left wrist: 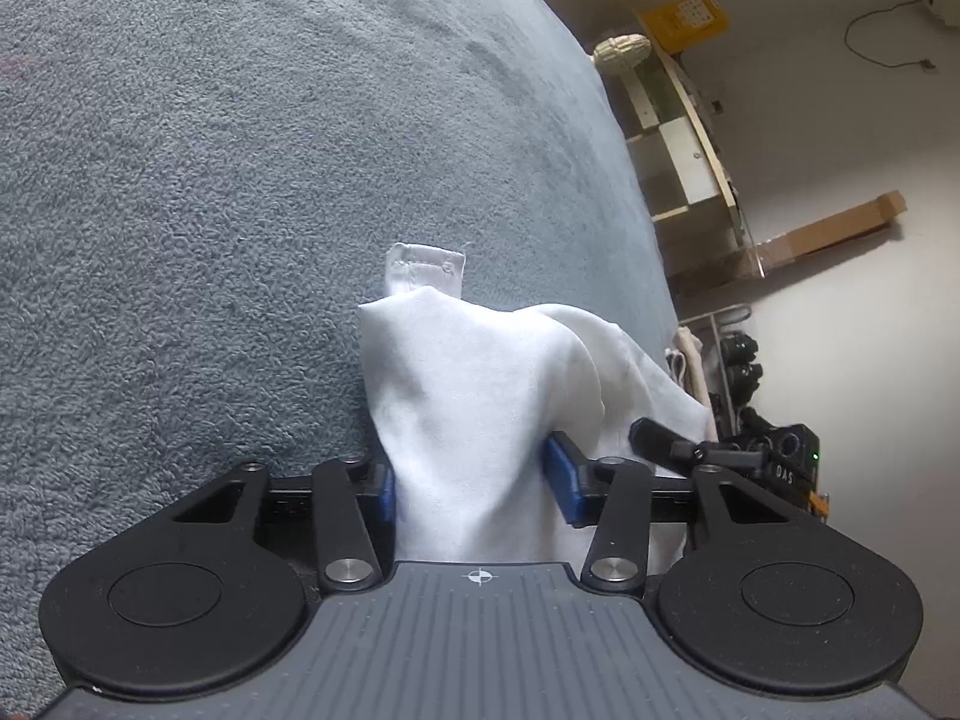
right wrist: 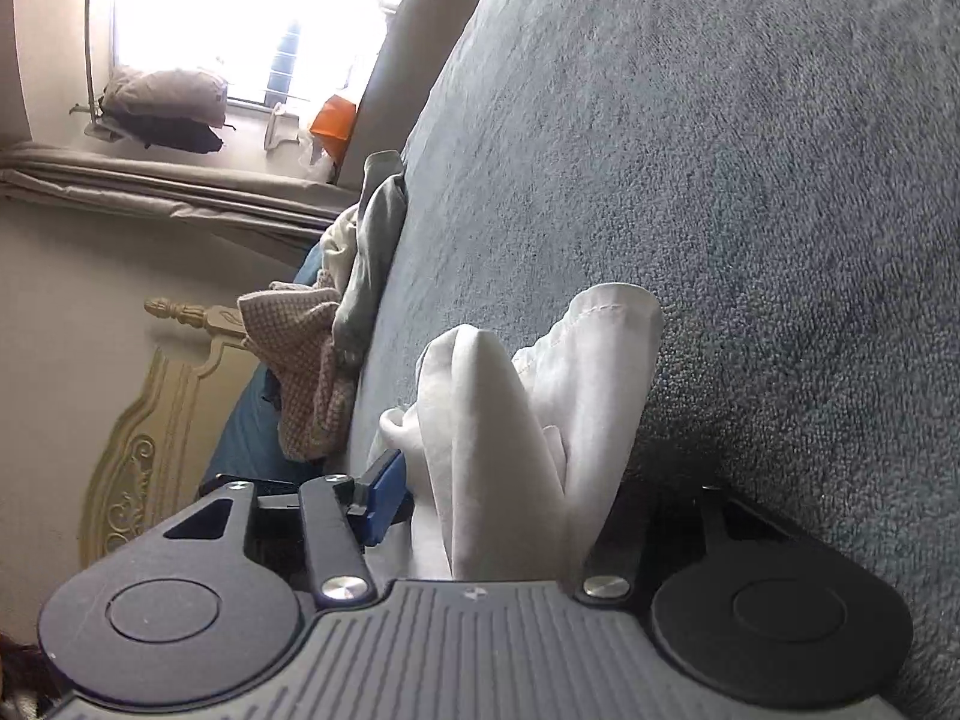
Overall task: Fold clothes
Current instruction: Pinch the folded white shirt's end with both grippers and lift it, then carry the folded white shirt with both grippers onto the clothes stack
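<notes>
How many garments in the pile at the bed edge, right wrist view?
3 that I can tell apart: a grey one on top against the blanket, a cream one beside it, and a pink checked one below. More may be hidden underneath.

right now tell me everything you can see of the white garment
The white garment looks like thin, soft woven cloth, plain and crumpled. In the left wrist view it bunches up between the left tongs, and a stitched tab with a small hole stands above the bunch. In the right wrist view it rises in loose folds with a hemmed edge on top, between the right tongs. It rests against the grey-blue fleecy blanket. What kind of garment it is cannot be told.
</notes>
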Available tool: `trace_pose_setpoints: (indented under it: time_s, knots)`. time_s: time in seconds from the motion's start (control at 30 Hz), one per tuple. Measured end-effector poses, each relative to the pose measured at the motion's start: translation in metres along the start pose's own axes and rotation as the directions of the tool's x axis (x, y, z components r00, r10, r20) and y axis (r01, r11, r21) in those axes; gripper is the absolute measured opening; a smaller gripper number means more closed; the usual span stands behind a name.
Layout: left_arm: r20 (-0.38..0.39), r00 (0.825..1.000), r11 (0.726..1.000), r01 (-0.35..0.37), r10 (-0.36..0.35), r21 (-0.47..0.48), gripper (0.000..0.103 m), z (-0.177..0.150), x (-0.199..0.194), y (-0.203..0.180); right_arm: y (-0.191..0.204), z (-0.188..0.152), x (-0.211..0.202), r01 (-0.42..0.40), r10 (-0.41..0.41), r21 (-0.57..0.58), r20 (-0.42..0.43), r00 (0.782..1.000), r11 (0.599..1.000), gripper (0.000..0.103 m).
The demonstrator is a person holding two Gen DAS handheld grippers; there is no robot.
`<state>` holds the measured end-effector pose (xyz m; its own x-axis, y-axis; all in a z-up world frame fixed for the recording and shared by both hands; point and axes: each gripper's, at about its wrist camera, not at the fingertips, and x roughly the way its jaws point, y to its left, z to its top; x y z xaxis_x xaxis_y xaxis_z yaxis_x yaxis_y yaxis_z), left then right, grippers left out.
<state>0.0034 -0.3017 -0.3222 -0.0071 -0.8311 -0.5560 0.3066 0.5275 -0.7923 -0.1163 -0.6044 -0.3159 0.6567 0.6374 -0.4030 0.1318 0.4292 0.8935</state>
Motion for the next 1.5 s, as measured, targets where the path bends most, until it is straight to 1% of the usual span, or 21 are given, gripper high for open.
trace_pose_setpoints:
  time_s: [0.03, 0.07, 0.13, 0.23, 0.33, 0.5, 0.67, 0.77, 0.87, 0.97, 1.03, 1.17, 1.27, 1.33, 1.4, 1.5]
  knots:
    - [0.007, 1.0, 1.0, -0.008, 0.008, 0.005, 0.039, -0.001, -0.001, -0.001, 0.001, -0.002, 0.0, 0.017, -0.017, -0.005, 0.002, 1.0, 1.0, 0.037]
    - [0.015, 1.0, 1.0, -0.016, 0.016, 0.01, 0.037, -0.003, -0.003, -0.003, 0.002, -0.004, 0.0, 0.031, -0.031, -0.01, 0.004, 0.999, 0.999, 0.033]
    - [0.03, 0.999, 0.999, -0.033, 0.032, 0.019, 0.026, -0.006, -0.005, -0.006, 0.006, -0.008, 0.0, 0.062, -0.061, -0.028, 0.009, 0.998, 0.998, 0.017]
    - [0.052, 0.998, 0.999, -0.033, 0.032, 0.028, 0.016, -0.009, -0.013, -0.013, 0.019, -0.015, -0.003, 0.101, -0.099, -0.081, 0.022, 0.995, 0.992, 0.01]
    - [0.085, 0.996, 0.997, -0.032, 0.026, 0.068, 0.013, -0.013, -0.023, -0.029, 0.035, -0.022, -0.008, 0.12, -0.116, -0.131, 0.043, 0.992, 0.984, 0.008]
    - [0.125, 0.992, 0.993, -0.005, -0.01, 0.12, 0.012, -0.022, -0.048, -0.057, 0.059, -0.036, -0.032, 0.113, -0.097, -0.182, 0.094, 0.991, 0.977, 0.007]
    - [0.134, 0.989, 0.981, 0.029, -0.056, 0.192, 0.011, -0.031, -0.079, -0.105, 0.098, -0.056, -0.066, 0.113, -0.075, -0.227, 0.169, 0.983, 0.967, 0.006]
    - [0.133, 0.986, 0.965, 0.063, -0.099, 0.255, 0.011, -0.029, -0.092, -0.146, 0.129, -0.065, -0.091, 0.112, -0.051, -0.263, 0.228, 0.972, 0.958, 0.005]
    - [0.13, 0.981, 0.943, 0.095, -0.143, 0.318, 0.011, -0.027, -0.104, -0.187, 0.16, -0.071, -0.12, 0.118, -0.026, -0.304, 0.291, 0.956, 0.945, 0.005]
    - [0.114, 0.976, 0.918, 0.133, -0.188, 0.373, 0.011, -0.024, -0.109, -0.228, 0.191, -0.07, -0.152, 0.149, -0.022, -0.339, 0.352, 0.936, 0.929, 0.005]
    - [0.085, 0.969, 0.898, 0.181, -0.234, 0.402, 0.011, -0.024, -0.104, -0.255, 0.211, -0.07, -0.176, 0.172, -0.02, -0.359, 0.391, 0.92, 0.917, 0.005]
    - [0.01, 0.944, 0.849, 0.291, -0.329, 0.442, 0.011, -0.028, -0.088, -0.307, 0.247, -0.074, -0.234, 0.258, -0.055, -0.384, 0.467, 0.882, 0.887, 0.005]
    - [-0.086, 0.917, 0.822, 0.389, -0.39, 0.416, 0.011, -0.036, -0.06, -0.341, 0.266, -0.078, -0.281, 0.328, -0.101, -0.381, 0.508, 0.855, 0.864, 0.005]
    - [-0.158, 0.888, 0.795, 0.457, -0.431, 0.398, 0.011, -0.046, -0.039, -0.36, 0.274, -0.084, -0.313, 0.371, -0.132, -0.382, 0.525, 0.841, 0.846, 0.005]
    - [-0.231, 0.856, 0.77, 0.517, -0.462, 0.374, 0.011, -0.06, -0.016, -0.378, 0.278, -0.091, -0.343, 0.402, -0.156, -0.373, 0.54, 0.827, 0.836, 0.005]
    - [-0.346, 0.797, 0.739, 0.596, -0.496, 0.313, 0.011, -0.084, 0.018, -0.397, 0.273, -0.108, -0.387, 0.434, -0.197, -0.329, 0.559, 0.805, 0.839, 0.005]
